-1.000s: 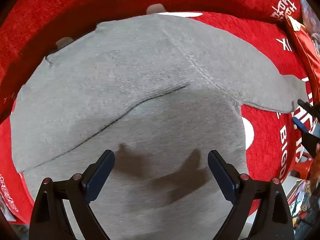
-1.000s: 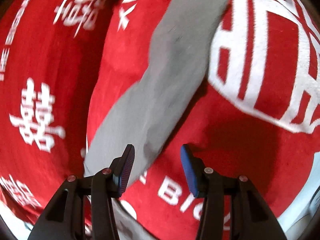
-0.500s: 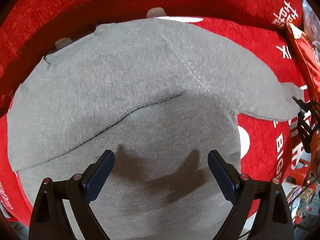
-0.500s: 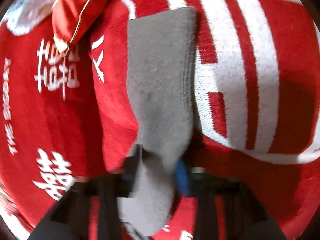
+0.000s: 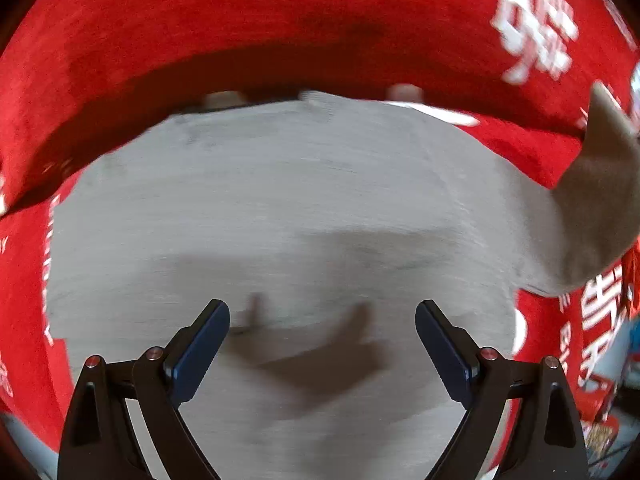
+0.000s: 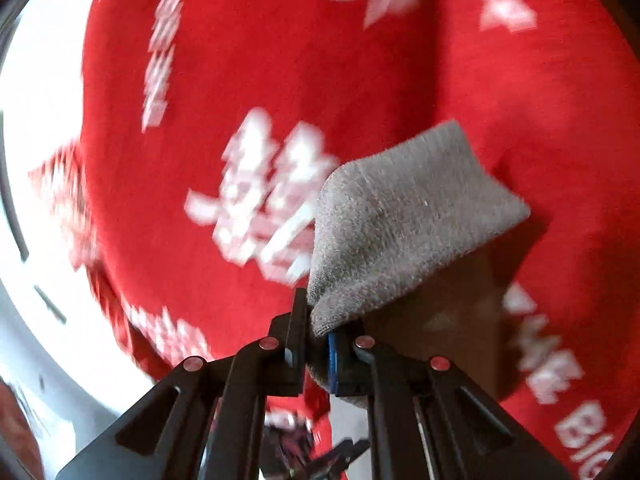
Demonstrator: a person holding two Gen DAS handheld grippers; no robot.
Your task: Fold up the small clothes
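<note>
A small grey knit sweater [image 5: 280, 208] lies flat on a red blanket. My left gripper [image 5: 322, 320] is open and empty, hovering just above the sweater's body, its shadow on the cloth. The sweater's right sleeve [image 5: 596, 184] is raised off the blanket at the right edge of the left wrist view. In the right wrist view my right gripper [image 6: 318, 332] is shut on that grey sleeve [image 6: 408, 220], whose ribbed cuff end sticks out past the fingers above the blanket.
The red blanket [image 5: 280, 20] with white characters and lettering [image 6: 264, 208] covers the whole work surface. A bright white edge [image 6: 36, 160] shows at the left of the right wrist view. Clutter [image 5: 600, 432] shows beyond the blanket's right edge.
My right gripper closed on the sleeve and lifted it off the blanket, swinging it up. My left gripper stayed open and shifted a little over the sweater's body.
</note>
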